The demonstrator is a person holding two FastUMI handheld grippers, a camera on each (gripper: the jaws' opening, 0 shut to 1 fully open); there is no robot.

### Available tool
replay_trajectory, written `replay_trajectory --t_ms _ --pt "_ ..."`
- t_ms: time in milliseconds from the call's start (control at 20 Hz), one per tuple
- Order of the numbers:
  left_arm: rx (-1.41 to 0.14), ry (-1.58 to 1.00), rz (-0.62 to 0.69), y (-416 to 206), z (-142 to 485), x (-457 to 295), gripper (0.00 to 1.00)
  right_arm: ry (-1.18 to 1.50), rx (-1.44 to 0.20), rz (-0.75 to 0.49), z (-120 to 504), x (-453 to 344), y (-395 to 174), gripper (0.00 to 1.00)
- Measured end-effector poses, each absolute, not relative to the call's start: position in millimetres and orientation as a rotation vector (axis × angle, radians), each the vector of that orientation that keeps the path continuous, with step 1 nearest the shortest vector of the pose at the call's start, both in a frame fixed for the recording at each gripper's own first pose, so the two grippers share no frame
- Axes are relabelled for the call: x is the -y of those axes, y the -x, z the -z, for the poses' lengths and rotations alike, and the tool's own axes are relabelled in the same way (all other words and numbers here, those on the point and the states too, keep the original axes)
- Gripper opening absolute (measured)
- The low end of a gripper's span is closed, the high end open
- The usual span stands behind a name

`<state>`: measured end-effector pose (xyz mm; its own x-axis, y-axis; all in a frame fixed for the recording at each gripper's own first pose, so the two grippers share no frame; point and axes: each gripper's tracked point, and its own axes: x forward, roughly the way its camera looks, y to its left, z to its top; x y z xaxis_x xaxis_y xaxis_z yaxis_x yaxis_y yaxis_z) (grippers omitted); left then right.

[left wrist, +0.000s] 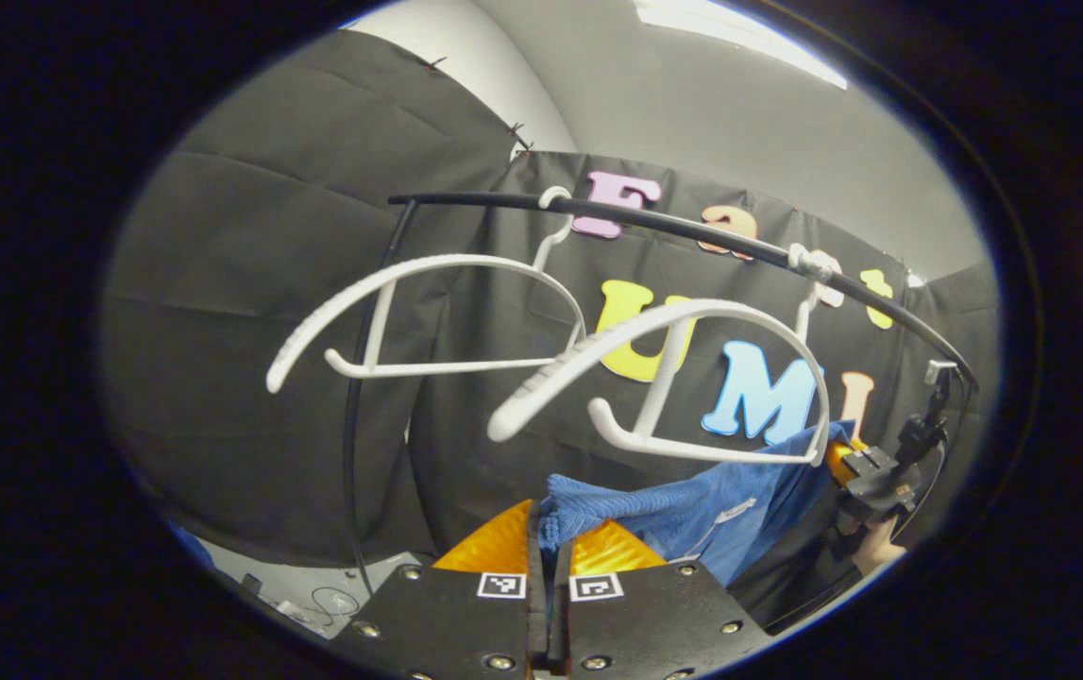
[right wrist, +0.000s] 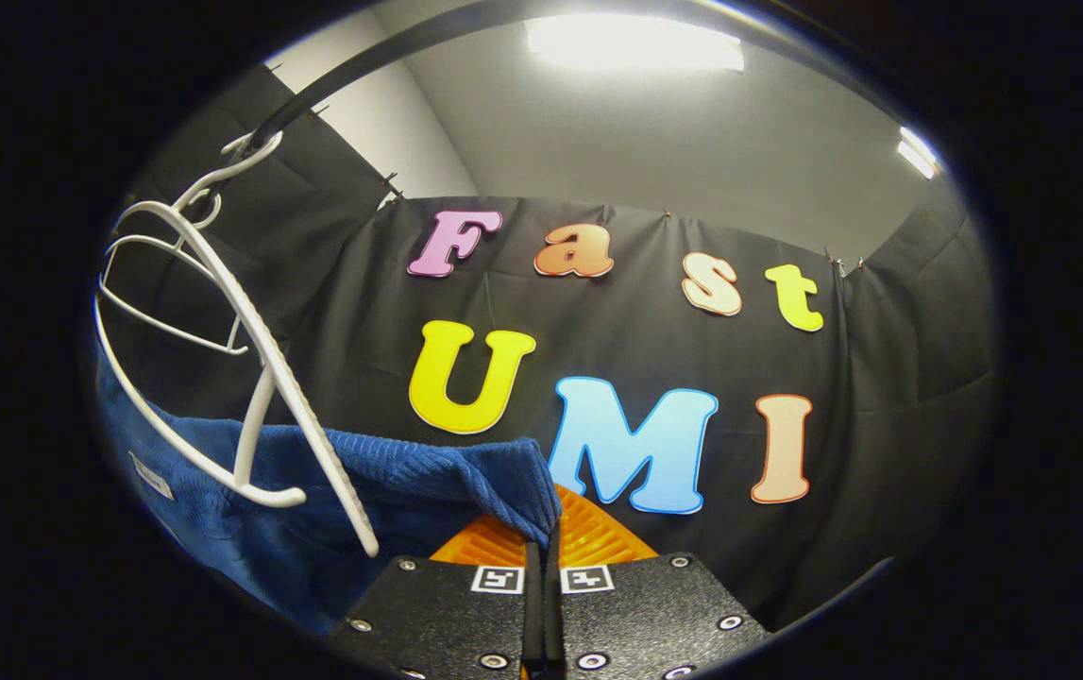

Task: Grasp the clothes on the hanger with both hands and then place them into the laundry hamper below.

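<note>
Blue cloth (left wrist: 692, 515) hangs stretched between both claws, below the two white hangers (left wrist: 664, 378) on the black rail (left wrist: 692, 236). Left claw (left wrist: 549, 529) is pinched tight on one bunched corner of the cloth, fingers nearly together. Across in the left gripper view, the right claw grips the far end beside a hand. In the right gripper view, the right claw (right wrist: 541, 529) is clamped narrow on the cloth's edge (right wrist: 428, 482), a hanger (right wrist: 248, 378) dangling just beside it.
</note>
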<state>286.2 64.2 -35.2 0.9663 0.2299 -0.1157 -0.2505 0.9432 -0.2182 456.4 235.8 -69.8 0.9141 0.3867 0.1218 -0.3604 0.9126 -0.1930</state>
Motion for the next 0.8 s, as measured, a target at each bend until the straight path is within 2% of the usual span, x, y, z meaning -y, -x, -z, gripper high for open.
replay_trajectory --t_ms 150,200,250,300,350,450,500,650,700,750,800 --pt "-0.111 0.230 -0.247 -280.5 46.2 -59.1 0.07 0.171 0.140 -0.382 83.6 -226.8 -450.3 0.00" --pt "-0.115 0.231 -0.247 -278.3 48.9 -57.5 0.02 0.171 0.131 -0.380 88.7 -223.0 -443.8 0.00" --pt "-0.120 0.231 -0.235 -276.8 51.7 -53.3 0.02 0.168 0.118 -0.379 93.1 -219.8 -436.3 0.00" --pt "-0.123 0.223 -0.228 -274.3 53.5 -50.9 0.07 0.165 0.103 -0.380 98.6 -217.0 -431.4 0.00" --pt "-0.126 0.213 -0.226 -272.1 56.0 -49.8 0.02 0.163 0.086 -0.384 103.4 -217.3 -430.9 0.00" --pt "-0.137 0.207 -0.229 -261.2 58.8 -48.7 0.02 0.162 0.050 -0.392 115.5 -212.7 -422.5 0.00" --pt "-0.142 0.219 -0.230 -255.5 60.1 -46.2 0.07 0.161 0.030 -0.397 119.9 -209.7 -416.9 0.00" --pt "-0.147 0.230 -0.228 -234.9 61.2 -41.2 0.07 0.132 0.001 -0.412 124.2 -202.8 -391.8 0.00" --pt "-0.154 0.224 -0.225 -225.5 60.3 -40.5 0.02 0.135 -0.008 -0.417 125.3 -200.2 -381.8 0.00" --pt "-0.158 0.213 -0.226 -213.5 60.2 -41.0 0.07 0.137 -0.015 -0.426 126.4 -198.9 -372.2 0.00" --pt "-0.161 0.205 -0.230 -201.4 57.9 -41.4 0.02 0.140 -0.023 -0.434 126.5 -197.4 -364.0 0.00"
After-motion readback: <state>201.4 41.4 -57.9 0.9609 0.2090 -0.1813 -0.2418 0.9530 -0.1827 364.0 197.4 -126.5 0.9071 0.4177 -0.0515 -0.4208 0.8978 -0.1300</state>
